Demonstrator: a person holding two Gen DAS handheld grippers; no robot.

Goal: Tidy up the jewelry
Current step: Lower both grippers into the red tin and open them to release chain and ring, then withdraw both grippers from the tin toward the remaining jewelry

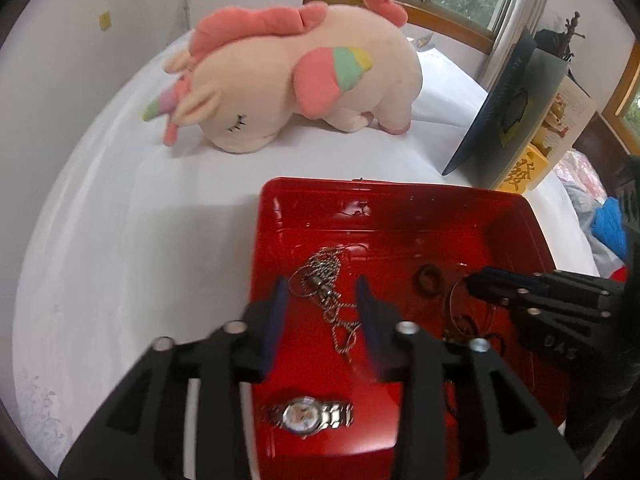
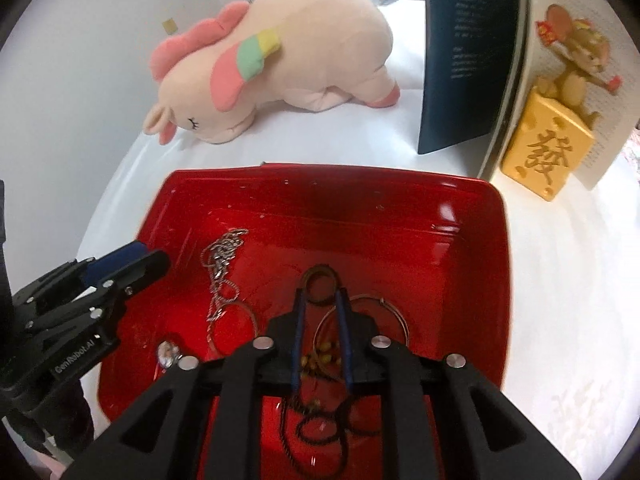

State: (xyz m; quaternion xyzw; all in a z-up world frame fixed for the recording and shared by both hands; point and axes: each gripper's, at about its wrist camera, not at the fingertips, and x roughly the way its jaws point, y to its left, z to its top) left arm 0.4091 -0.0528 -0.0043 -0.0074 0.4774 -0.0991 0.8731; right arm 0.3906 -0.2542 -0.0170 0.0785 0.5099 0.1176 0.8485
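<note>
Left wrist view: left gripper (image 1: 322, 292) over red tray (image 1: 400, 200), jaws spread, nothing pinched; silver chain necklace (image 1: 320, 280) lying loose on tray floor between and below the fingertips. Wristwatch (image 1: 308, 416) flat on tray floor nearer the camera, silver band, pale dial. Right gripper (image 1: 476, 284) coming in from the right edge, tips over thin hoop (image 1: 460, 300) and dark ring (image 1: 428, 278). Tray on white sheet (image 1: 140, 240); pink unicorn plush (image 1: 288, 80) lying on its side behind the tray, well apart.

Right wrist view: right gripper (image 2: 322, 294) low in tray (image 2: 360, 184), jaws slightly parted, pads straddling the near edge of dark ring (image 2: 320, 276); cannot tell whether pads touch it. Thin hoops (image 2: 360, 320) and dark bead cord (image 2: 320, 360) under the fingers. Necklace (image 2: 224, 256) to the left, apart from this gripper. Left gripper (image 2: 150, 258) at left edge over tray rim. Dark booklet (image 2: 468, 52) and yellow figurine (image 2: 548, 152) standing beyond tray's far right corner.
</note>
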